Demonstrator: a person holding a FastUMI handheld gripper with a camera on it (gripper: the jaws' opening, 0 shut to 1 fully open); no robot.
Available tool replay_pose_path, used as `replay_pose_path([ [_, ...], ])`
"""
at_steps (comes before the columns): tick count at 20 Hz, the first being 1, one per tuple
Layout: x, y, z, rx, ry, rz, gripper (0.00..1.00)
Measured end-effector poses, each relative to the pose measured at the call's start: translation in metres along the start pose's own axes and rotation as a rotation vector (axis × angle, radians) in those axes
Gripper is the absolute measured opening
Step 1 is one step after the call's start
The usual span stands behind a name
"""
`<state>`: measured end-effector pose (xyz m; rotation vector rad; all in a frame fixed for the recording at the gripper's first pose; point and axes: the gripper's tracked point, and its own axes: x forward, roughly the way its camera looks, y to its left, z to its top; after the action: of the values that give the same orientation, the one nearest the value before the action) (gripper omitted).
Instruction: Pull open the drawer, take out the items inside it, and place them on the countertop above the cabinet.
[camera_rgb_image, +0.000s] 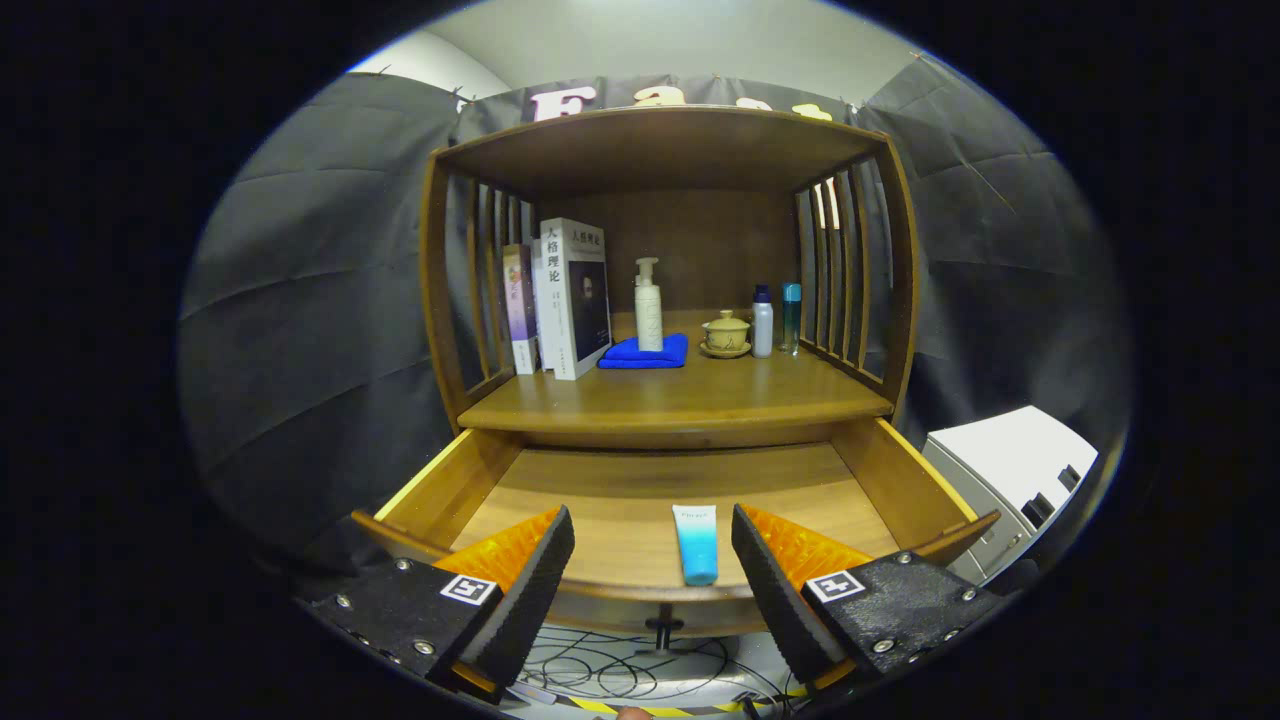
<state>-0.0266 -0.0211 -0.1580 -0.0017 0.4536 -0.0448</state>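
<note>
On the left, the books (565, 297) stood upright against the slatted side of the cabinet (445, 300), pressed into the corner so the slats kept them from toppling. Just right of them a blue cloth (645, 352) lay flat with a pump bottle (648, 305) standing on it, and further right sat a small lidded cup (726, 333), then two slim bottles (775, 320) close to the right-hand slats; all of these were set well back, which left the front strip of the tabletop (680, 405) bare, likely the easiest landing spot for anything lifted out. Below, the drawer (440, 490) stood pulled fully open, its left and right walls flaring toward the camera and its front edge lying just ahead of the fingertips, with the knob (660, 628) under that edge. The gripper (653, 545) hung with its fingers spread wide and nothing between them, poised above the front edge. The tube (695, 543) lay flat on the drawer floor, lengthwise front to back, between the two fingers but nearer the right one, clear of both walls. Room around it looked ample; the overhanging tabletop lip above the drawer's rear seemed the one edge to mind on the lift.
</note>
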Motion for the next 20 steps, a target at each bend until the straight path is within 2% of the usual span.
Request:
replay_pose_path([
  [5, 0.046, -0.007, 0.002, -0.007, 0.16, -0.062, 0.96],
  [10, 0.079, -0.018, -0.026, -0.062, 0.362, -0.12, 0.97],
  [13, 0.094, -0.018, -0.049, -0.021, 0.487, -0.121, 0.97],
  [20, 0.112, -0.026, -0.105, -0.11, 0.735, -0.113, 0.97],
])
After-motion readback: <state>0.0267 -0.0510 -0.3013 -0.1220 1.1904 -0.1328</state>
